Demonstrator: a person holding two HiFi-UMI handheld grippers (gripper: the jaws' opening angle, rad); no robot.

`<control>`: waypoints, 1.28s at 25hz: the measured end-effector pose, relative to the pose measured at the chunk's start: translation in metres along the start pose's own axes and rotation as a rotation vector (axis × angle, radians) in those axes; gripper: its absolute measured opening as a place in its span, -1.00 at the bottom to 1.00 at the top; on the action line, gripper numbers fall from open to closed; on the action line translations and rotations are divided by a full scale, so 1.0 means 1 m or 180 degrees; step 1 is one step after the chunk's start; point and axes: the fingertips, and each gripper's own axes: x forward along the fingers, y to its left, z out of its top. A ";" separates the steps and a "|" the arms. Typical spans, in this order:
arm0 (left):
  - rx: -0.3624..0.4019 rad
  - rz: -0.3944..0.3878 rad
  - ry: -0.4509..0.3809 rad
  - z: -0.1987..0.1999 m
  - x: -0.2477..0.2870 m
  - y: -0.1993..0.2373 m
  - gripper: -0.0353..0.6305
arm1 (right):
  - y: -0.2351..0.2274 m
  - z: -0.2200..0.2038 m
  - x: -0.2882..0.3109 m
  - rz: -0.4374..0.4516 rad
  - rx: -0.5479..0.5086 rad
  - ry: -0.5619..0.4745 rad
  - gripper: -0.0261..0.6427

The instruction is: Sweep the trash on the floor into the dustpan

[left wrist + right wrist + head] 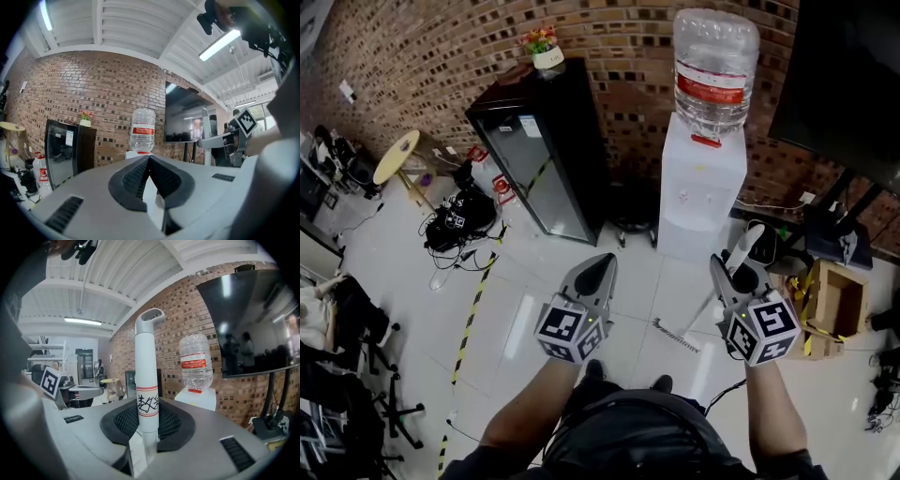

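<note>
Near us, our left gripper [602,264] has its fingers pressed together on nothing. Our right gripper [727,272] clamps the white plastic broom handle [146,413] mid-shaft: probably light, stiff and smooth. Its bristle head [677,336] sits low, farther left, by the pale tiled floor [534,309].

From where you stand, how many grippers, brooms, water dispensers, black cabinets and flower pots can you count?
Grippers: 2 (left gripper, right gripper)
Broom: 1
Water dispenser: 1
Black cabinet: 1
Flower pot: 1
Total: 6
</note>
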 end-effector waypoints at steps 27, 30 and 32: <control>-0.0116 -0.0187 -0.0105 0.049 -0.079 0.084 -0.87 | 0.070 0.075 -0.028 -0.0414 -0.0176 -0.0446 -0.67; -0.0136 -0.0183 -0.0080 0.050 -0.083 0.085 -0.87 | 0.076 0.076 -0.028 -0.0402 -0.0168 -0.0425 -0.67; -0.0133 -0.0194 -0.0083 0.052 -0.084 0.083 -0.87 | 0.077 0.079 -0.029 -0.0404 -0.0174 -0.0410 -0.67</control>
